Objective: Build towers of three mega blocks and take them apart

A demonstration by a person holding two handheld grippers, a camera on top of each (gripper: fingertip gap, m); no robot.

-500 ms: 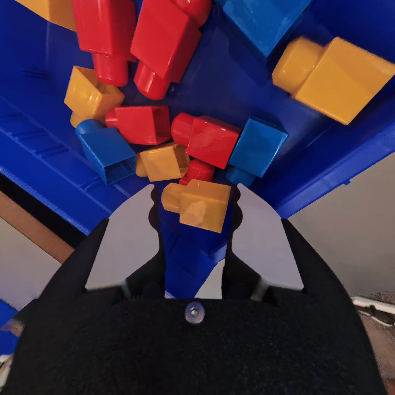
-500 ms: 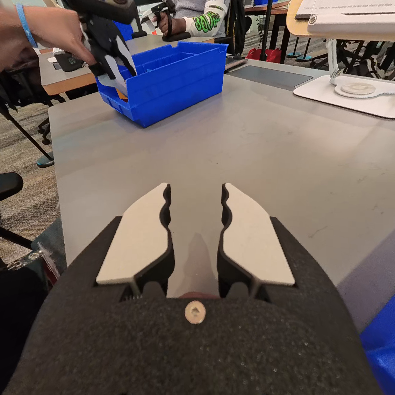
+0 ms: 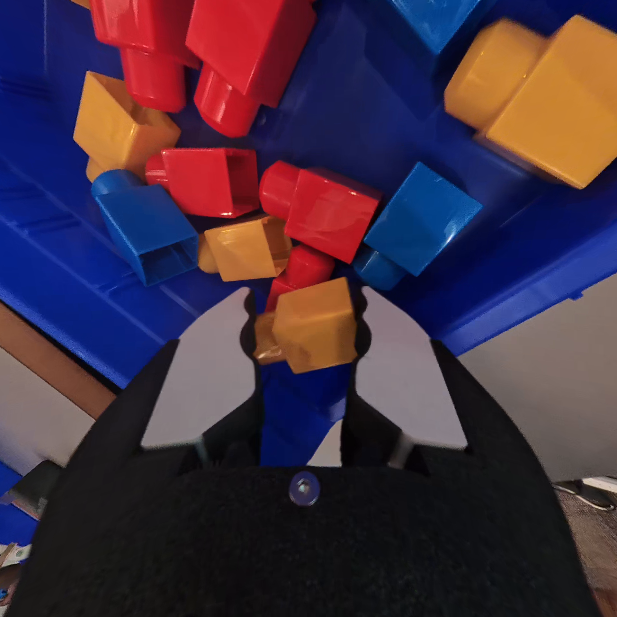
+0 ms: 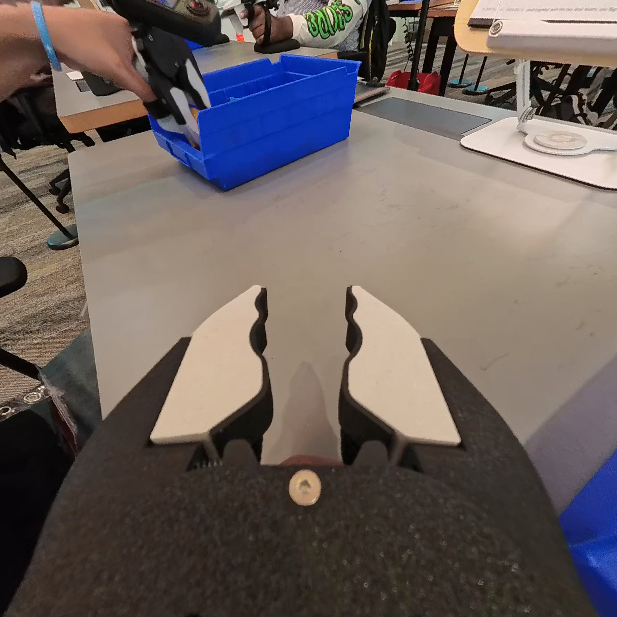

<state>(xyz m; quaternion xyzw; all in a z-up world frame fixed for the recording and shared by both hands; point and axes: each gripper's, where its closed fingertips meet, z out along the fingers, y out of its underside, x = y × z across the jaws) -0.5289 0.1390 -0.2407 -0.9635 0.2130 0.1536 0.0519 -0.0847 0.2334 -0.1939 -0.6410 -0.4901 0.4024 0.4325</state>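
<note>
A: Item one: our left gripper, black body with pale finger plates, reaching into the blue plastic storage bin that stands on the grey worktop. Its jaws bracket a yellow-orange plastic mega block; contact looks made on both sides, so we log it as pinching that block, though motion blur leaves the hold unproven.

B: Item two: risks. The stud points toward 9 o'clock, so one finger appears to bear on rounded plastic; we judge the block could twist or squirt out on lifting. A red plastic block touches it at 12 o'clock, with a blue plastic block near 1 o'clock; either might be dragged along.

A: Item three: our right gripper, jaws spread, empty, low over bare worktop, the bin well apart at 11 o'clock.

B: Item four: changes against half a second ago. The yellow-orange block then lay just ahead of the left fingertips; now it sits between them, and the pile looms larger. The right gripper has not stirred.
</note>
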